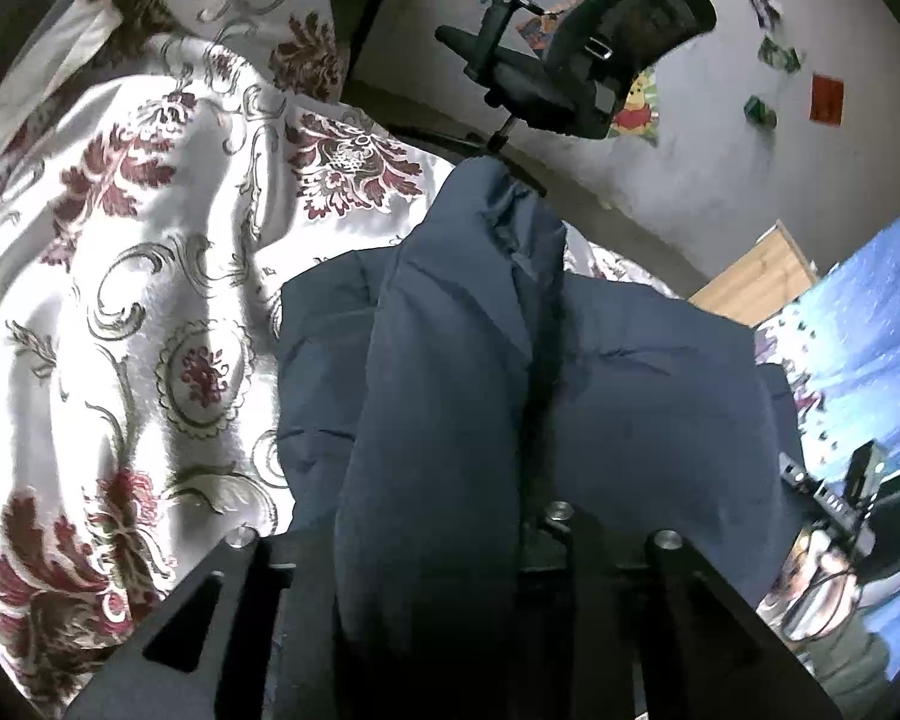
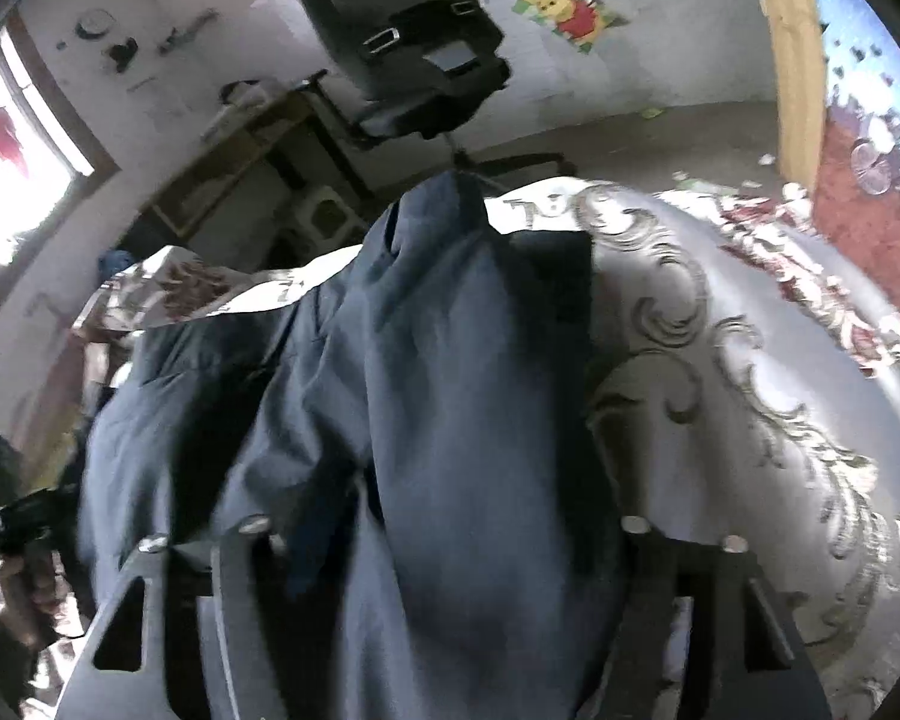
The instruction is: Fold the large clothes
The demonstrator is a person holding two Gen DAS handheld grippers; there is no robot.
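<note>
Both claws (image 1: 450,546) (image 2: 444,534) angle down astride navy garment (image 1: 630,372).

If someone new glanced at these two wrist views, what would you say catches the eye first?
The dark blue fabric garment dominates both views, draped between each gripper's jaws and lying on the white bedspread with maroon floral patterns. Beyond the bed stands a black mesh office chair, with a colourful cartoon bear poster on the wall behind.
</note>
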